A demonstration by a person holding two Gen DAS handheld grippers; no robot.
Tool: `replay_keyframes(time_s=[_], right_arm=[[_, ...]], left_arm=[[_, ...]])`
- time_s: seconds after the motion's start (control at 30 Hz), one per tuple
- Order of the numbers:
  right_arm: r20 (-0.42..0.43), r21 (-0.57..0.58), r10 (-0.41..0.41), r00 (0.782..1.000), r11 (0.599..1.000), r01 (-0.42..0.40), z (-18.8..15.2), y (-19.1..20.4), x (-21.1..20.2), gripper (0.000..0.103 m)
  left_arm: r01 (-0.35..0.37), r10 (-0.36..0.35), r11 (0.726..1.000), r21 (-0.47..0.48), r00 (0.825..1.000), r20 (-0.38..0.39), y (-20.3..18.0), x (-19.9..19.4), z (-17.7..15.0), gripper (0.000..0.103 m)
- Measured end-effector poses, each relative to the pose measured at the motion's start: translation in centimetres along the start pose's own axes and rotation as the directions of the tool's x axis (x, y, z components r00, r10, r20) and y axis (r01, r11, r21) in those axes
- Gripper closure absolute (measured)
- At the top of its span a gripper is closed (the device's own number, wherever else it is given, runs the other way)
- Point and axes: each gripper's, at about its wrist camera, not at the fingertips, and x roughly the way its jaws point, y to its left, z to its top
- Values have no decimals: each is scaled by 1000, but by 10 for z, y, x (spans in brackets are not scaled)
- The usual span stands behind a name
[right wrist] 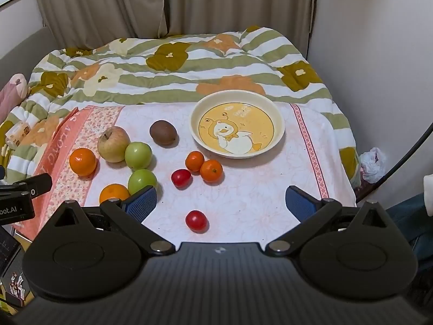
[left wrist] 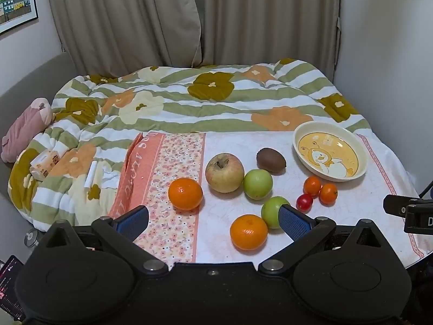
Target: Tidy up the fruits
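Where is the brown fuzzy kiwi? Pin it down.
In the right wrist view the brown fuzzy kiwi lies on the white cloth, just left of the cream duck-print plate and right of the yellowish-red apple, touching neither.

A home bedroom, by every sign; a bed (left wrist: 189,103) fills the room, spread with a green-striped floral quilt (left wrist: 216,92) and, over its near end, a pink patterned cloth (right wrist: 243,189); a padded headboard (left wrist: 35,75) runs along the left side, and a pink plush toy (left wrist: 24,130) lies against it; beige curtains (left wrist: 189,16) hang closed behind the bed, between plain pale walls (right wrist: 379,54); a framed picture (left wrist: 16,0) of coloured houses hangs on the left wall; a small printed packet (left wrist: 44,163), possibly tissues, lies on the quilt; a cartoon-duck plate (right wrist: 276,124) sits on the cloth.
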Motion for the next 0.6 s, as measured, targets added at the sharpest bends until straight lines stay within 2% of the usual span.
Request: replay_keyframes(time_s=[0.6], right_arm=[[2,1,1,1000,1000,-1,-1,2,-1,0]], left_arm=[[-1,1,1000,7,1000,-1,0,-3,-1,0]])
